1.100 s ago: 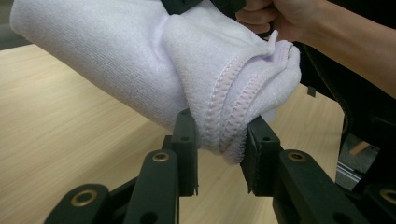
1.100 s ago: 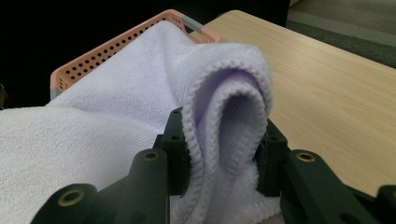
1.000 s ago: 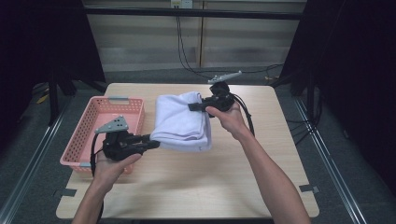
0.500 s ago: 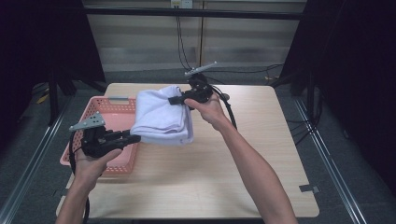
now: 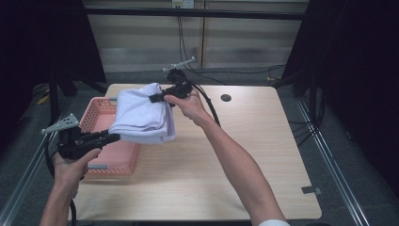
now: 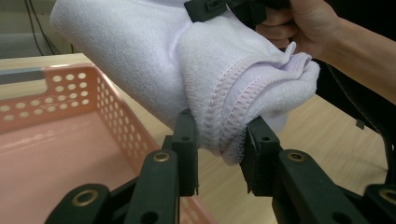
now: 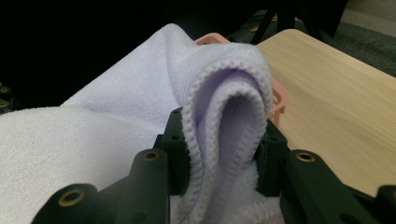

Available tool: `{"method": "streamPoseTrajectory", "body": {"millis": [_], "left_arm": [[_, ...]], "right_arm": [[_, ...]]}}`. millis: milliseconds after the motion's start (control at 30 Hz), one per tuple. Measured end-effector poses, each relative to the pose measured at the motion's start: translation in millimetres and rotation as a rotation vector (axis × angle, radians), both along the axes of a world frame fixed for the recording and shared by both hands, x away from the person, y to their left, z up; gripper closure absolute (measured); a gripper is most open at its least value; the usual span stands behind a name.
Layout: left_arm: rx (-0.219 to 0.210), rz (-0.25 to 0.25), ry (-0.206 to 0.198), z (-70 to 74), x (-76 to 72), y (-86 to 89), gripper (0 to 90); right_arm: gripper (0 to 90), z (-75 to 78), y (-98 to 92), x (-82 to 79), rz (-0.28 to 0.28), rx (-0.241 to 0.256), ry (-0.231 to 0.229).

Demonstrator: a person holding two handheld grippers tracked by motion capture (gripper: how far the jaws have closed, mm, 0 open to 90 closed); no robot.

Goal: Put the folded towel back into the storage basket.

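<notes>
Nearest the person, the left gripper (image 5: 110,138) is held low over the left edge of the worktop (image 5: 263,155), above the near part of the pink basket (image 5: 101,123). Its fingers (image 6: 187,149) are closed on a folded edge of the white towel (image 5: 141,117); in the left gripper view the stitched hem is seen pinched between the two black pads, with several layers bunched in the gap. Below and to the left of that grip, the perforated wall and bare floor of the basket are seen.

The towel is carried in the air between the two grippers, clear of the worktop. It is folded into a thick bundle and hangs partly above the basket's right side and partly above the bare wood beside it. Its lower fold sags toward the worktop, though whether it touches cannot be told.

Farther off, the right gripper (image 5: 157,97) is raised higher, with the person's forearm stretched diagonally across the worktop. Its fingers (image 7: 177,154) are clamped on the far upper corner of the towel; in the right gripper view a looped, doubled hem is squeezed between them, and the basket's rim is glimpsed just behind the cloth.

Toward the far edge, a small dark round hole (image 5: 226,98) is set in the worktop.
</notes>
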State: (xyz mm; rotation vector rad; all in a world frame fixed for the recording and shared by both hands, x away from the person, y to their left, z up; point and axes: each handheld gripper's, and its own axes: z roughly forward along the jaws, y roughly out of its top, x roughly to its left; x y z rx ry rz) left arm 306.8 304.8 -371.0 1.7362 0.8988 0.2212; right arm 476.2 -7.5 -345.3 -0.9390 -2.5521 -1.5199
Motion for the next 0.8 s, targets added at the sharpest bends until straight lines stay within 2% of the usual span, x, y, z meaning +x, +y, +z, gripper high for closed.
{"method": "streamPoseTrajectory", "body": {"millis": [133, 300, 367, 433, 500, 600, 800], "left_arm": [[-0.012, 0.028, 0.013, 0.0, -1.6, 18.8, 70.0], [-0.012, 0.052, 0.004, 7.2, -4.5, 35.5, 70.1], [0.022, 0.074, -0.007, 9.6, -7.4, 41.2, 70.1], [0.015, 0.080, -0.008, 9.4, -9.4, 46.6, 70.2], [0.007, 0.090, -0.005, 9.1, -10.4, 53.5, 70.2], [-0.005, 0.106, -0.005, 7.6, -13.6, 62.2, 70.2], [0.026, 0.136, 0.011, 3.6, -17.6, 79.1, 70.3]], "right_arm": [[64.0, 2.7, 17.0, 2.2, 0.013, -0.004, 0.006], [63.9, 7.7, 37.8, 5.9, 0.032, -0.009, 0.012], [64.0, 11.0, 46.1, 6.8, 0.039, -0.010, 0.010], [64.0, 13.5, 53.5, 7.3, 0.038, 0.004, 0.017], [64.0, 14.4, 61.2, 7.5, 0.041, -0.006, 0.017], [64.0, 13.7, 70.8, 7.7, 0.045, -0.006, 0.025], [64.2, 2.8, 93.0, 6.1, 0.032, -0.003, 0.059]]}}
